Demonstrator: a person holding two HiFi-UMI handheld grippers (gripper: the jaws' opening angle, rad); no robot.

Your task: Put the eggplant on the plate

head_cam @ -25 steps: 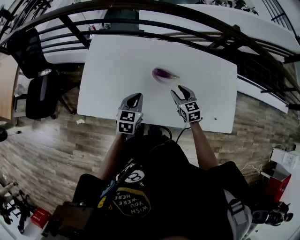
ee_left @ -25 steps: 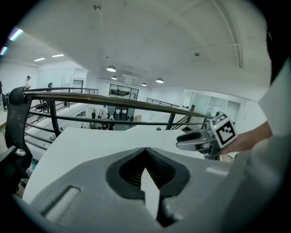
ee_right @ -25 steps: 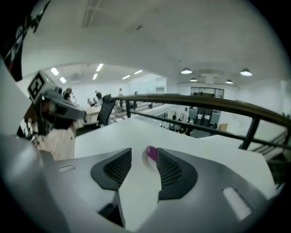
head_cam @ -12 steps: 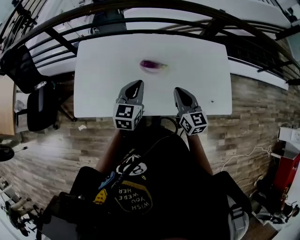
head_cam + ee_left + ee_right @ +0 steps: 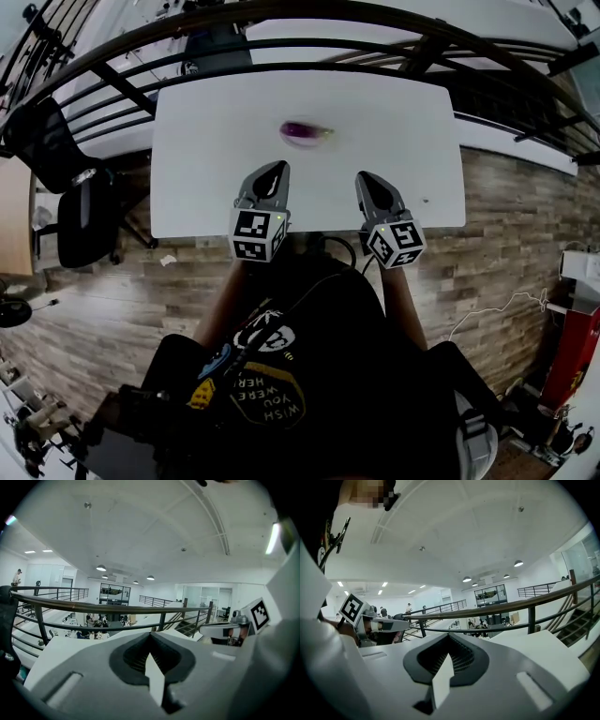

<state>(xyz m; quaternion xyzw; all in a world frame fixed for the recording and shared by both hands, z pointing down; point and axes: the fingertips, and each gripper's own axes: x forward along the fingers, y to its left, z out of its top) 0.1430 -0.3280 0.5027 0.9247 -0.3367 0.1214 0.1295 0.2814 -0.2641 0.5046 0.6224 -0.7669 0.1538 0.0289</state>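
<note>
1. Left gripper (image 5: 275,171): fingers closed together, empty, above the white rectangular counter's (image 5: 202,141) near edge.
2. The small purple eggplant (image 5: 305,132) lies on bare counter ahead of both gripper tips; no plate shows.
3. Right gripper (image 5: 367,179): fingers closed, empty. Likely the reach: fingers must part and advance.

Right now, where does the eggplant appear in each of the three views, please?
Head view: the eggplant lies upper centre, on the white table.
Left gripper view: not in it.
Right gripper view: not in it.
Shared landmark: the dark railing beyond the table, in all three views.
</note>
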